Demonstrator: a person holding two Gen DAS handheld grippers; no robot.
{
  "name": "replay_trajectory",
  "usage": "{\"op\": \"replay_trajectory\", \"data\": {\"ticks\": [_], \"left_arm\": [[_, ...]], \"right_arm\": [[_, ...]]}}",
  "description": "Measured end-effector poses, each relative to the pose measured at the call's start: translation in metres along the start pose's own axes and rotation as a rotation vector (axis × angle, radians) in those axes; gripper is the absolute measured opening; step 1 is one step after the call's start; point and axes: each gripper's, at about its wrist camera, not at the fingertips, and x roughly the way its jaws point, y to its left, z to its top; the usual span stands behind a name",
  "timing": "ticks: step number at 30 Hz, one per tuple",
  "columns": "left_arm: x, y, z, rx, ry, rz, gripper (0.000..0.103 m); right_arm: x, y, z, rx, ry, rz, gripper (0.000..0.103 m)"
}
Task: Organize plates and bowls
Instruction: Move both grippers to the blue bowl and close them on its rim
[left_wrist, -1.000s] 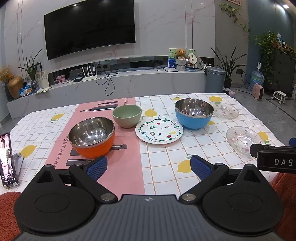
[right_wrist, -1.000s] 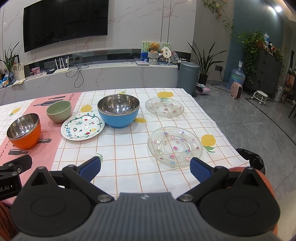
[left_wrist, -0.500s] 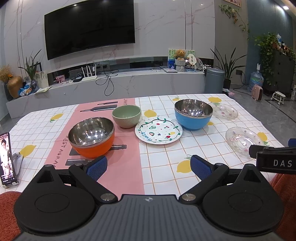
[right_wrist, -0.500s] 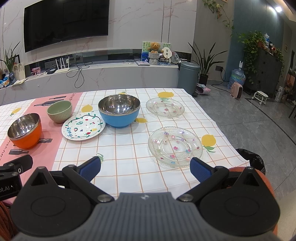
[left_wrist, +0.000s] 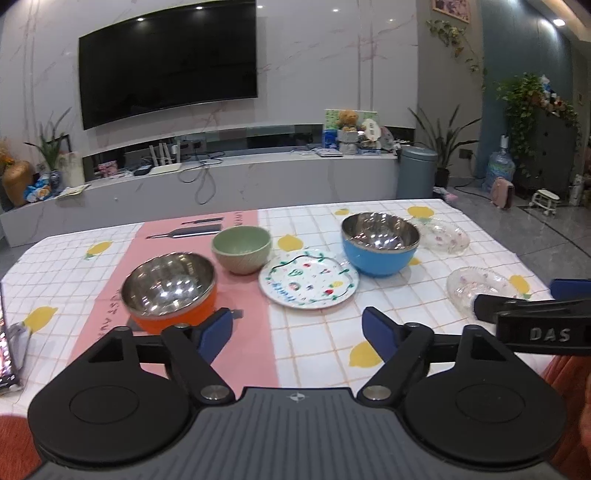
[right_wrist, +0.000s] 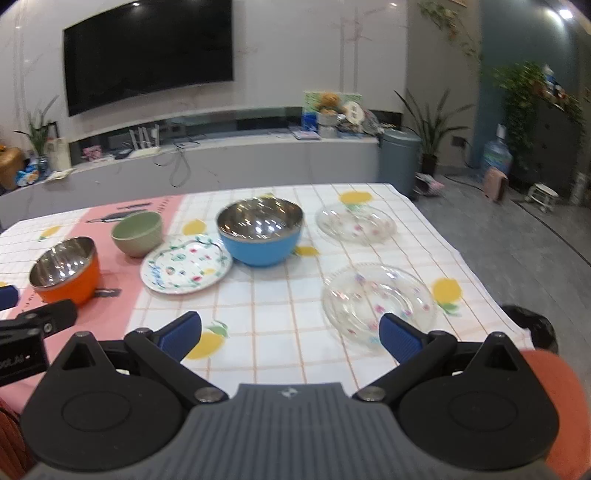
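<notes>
We find the one clear change at the left tongs (left_wrist: 297, 332): their jaws have just been closing a little from full spread. They are still wide, with only bare tablecloth between the blue pads, so nothing is held. The right tongs (right_wrist: 290, 334) stand wide as before and are likewise empty.

Both views now sit slightly nearer the crockery than a second ago and are blurred, so we read a small advance toward the desk (left_wrist: 317, 332), not a reach.

No item has shifted:
- The orange bowl (left_wrist: 170, 291) stands at near left, just beyond the left pad of the left tongs.
- The green bowl (left_wrist: 242, 247) stands farther back, just beside the painted plate (left_wrist: 308, 280).
- The blue bowl (left_wrist: 380, 242) stands to the right of that plate; whether they touch we cannot tell.
- One glass plate (right_wrist: 354, 223) lies at far right, and a second glass plate (right_wrist: 378, 299) lies at near right, its near rim behind the right pad of the right tongs.

We judge that the task is still at its start, since no two pieces are stacked. The partial narrowing suggests we are setting the left tongs for a rim grasp, most likely on the orange bowl. The near glass plate is the natural target for the right tongs; its low rim on the cloth may be hard to catch.
</notes>
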Motion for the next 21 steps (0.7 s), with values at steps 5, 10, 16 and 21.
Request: {"op": "replay_trajectory", "data": {"ticks": [5,10,16,21], "left_arm": [[0.013,-0.003,0.020,0.002,-0.037,-0.044,0.088],[0.037,-0.006,0.046,0.003,-0.053,-0.063,0.086],[0.076,-0.007,0.072,-0.012,-0.032,-0.086,0.083],[0.113,0.000,0.089,-0.125,0.031,-0.167,0.077]], "right_arm": [[0.012,0.004,0.017,-0.043,-0.062,0.050,0.100],[0.031,0.009,0.044,-0.104,-0.116,0.039,0.100],[0.069,0.002,0.076,-0.047,-0.094,0.039,0.100],[0.113,-0.002,0.100,-0.016,-0.043,0.003,0.099]]}}
